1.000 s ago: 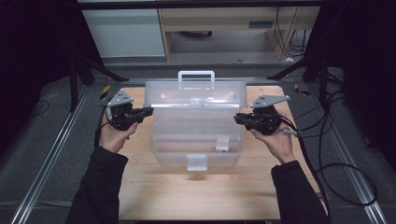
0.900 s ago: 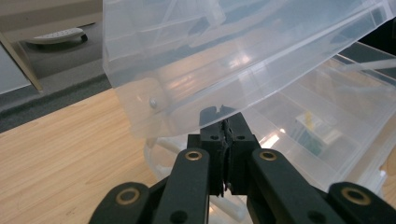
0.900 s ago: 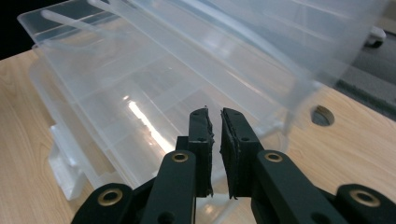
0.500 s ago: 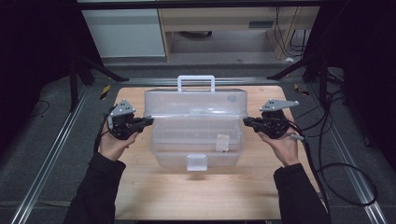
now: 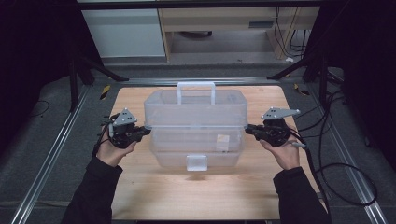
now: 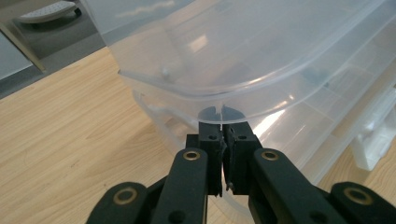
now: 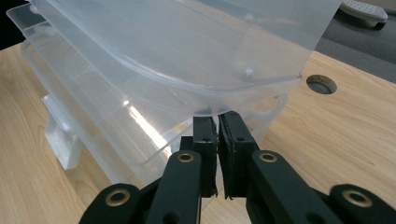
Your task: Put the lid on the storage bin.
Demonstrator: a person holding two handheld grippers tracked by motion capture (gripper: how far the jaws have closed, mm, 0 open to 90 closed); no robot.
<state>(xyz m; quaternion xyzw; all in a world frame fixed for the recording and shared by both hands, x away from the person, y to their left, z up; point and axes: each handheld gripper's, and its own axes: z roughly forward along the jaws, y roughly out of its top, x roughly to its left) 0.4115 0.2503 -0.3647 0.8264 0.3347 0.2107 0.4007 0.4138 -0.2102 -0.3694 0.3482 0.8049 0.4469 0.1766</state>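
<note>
A light wooden surface (image 5: 140, 196) is flanked by metal rails (image 5: 51, 158); cables (image 5: 336, 140) are seen trailing over the grey floor (image 5: 28, 154).

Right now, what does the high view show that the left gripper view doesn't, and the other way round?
High view alone: the clear plastic box's upright white carry handle, its front latch, the right gripper at the box's far end, and both of the person's sleeved forearms.

Left gripper view alone: the left gripper with its black jaws shut, tips tucked under the curved rim of the lid, and a small peg on the lid's side.

Both: the clear plastic box on the light wooden table.
</note>
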